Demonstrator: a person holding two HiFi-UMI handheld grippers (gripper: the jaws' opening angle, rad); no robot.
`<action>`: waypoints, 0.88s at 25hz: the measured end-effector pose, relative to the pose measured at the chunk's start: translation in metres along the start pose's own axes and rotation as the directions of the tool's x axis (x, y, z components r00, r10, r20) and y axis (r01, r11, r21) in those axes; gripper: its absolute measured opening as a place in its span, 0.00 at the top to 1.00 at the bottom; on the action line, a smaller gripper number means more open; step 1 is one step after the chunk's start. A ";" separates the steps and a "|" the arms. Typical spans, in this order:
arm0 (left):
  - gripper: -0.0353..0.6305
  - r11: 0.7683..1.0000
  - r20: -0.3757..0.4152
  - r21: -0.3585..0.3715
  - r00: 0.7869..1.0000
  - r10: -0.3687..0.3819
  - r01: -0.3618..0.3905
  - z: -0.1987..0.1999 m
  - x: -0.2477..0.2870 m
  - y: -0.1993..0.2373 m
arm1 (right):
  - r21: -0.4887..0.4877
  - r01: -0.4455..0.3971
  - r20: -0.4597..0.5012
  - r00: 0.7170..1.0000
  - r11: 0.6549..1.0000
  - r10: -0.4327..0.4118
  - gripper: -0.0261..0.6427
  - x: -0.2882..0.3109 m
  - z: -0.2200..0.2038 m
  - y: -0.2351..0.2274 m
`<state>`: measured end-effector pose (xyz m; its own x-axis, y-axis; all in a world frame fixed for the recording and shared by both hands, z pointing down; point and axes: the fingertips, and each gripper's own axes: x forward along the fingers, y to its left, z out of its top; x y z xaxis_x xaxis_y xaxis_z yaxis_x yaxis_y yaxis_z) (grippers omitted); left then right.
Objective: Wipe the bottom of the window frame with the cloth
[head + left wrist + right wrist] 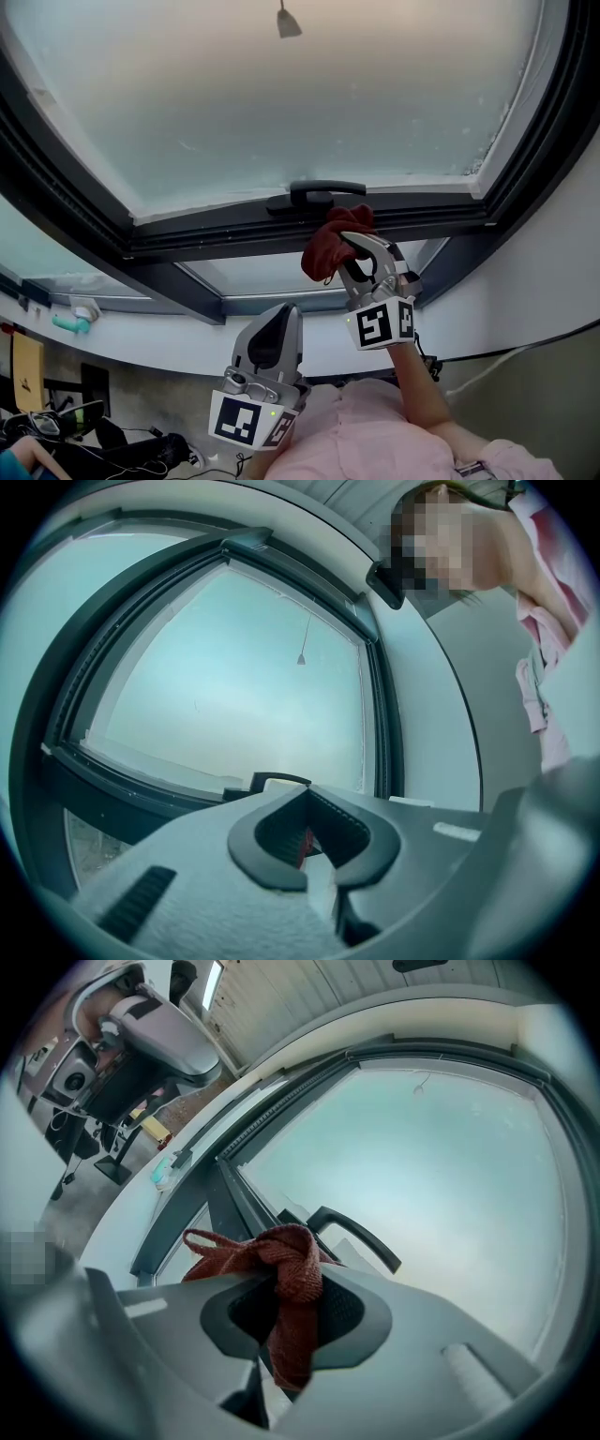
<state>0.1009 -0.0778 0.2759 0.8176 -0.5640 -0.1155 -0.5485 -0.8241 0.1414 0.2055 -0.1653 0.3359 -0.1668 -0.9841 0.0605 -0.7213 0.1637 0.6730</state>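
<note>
Two pairs of tongs show, both pointing up at a window. The right tongs (pixel 298 1283) pinch a dark red cloth (pixel 286 1251). It bunches in a knot above the tips and hangs in a strip down between the jaws. In the head view the cloth lies against the bottom rail (pixel 225 239) of the dark window frame, just right of and below the black handle (pixel 323 191). Whether it presses on the rail cannot be told. The left tongs (pixel 283 317) sit nearer the person and to the left of the right pair, well below the rail. Their jaws are pressed together with nothing gripped between them.

A pink sleeve (pixel 375 436) runs from the near edge up to the right tongs. Beyond the handle spreads a large frosted pane (pixel 281 112), with a small grey pull (pixel 288 22) hanging at its far edge. Below the rail a second, narrower pane (pixel 272 274) sits in the same dark framing. A white wall (pixel 562 262) stands to the right of the frame. At the far left a small teal object (pixel 69 323) rests on a pale ledge (pixel 141 333).
</note>
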 end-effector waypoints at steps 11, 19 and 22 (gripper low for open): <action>0.95 1.000 0.003 0.007 1.000 0.006 -0.006 -0.004 0.001 -0.019 | 0.015 0.002 -0.003 1.000 1.000 -0.002 0.85 -0.014 -0.015 -0.009; 0.95 1.000 0.011 0.015 1.000 0.020 -0.020 -0.005 -0.003 -0.031 | 0.013 -0.004 -0.004 1.000 1.000 0.004 0.85 -0.021 -0.024 -0.012; 0.95 1.000 0.011 0.018 1.000 0.024 -0.024 -0.005 -0.005 -0.033 | 0.013 -0.003 -0.009 1.000 1.000 0.003 0.85 -0.023 -0.028 -0.011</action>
<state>0.1159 -0.0473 0.2770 0.8025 -0.5839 -0.1230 -0.5709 -0.8112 0.1267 0.2361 -0.1461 0.3471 -0.1631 -0.9842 0.0694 -0.7291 0.1676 0.6635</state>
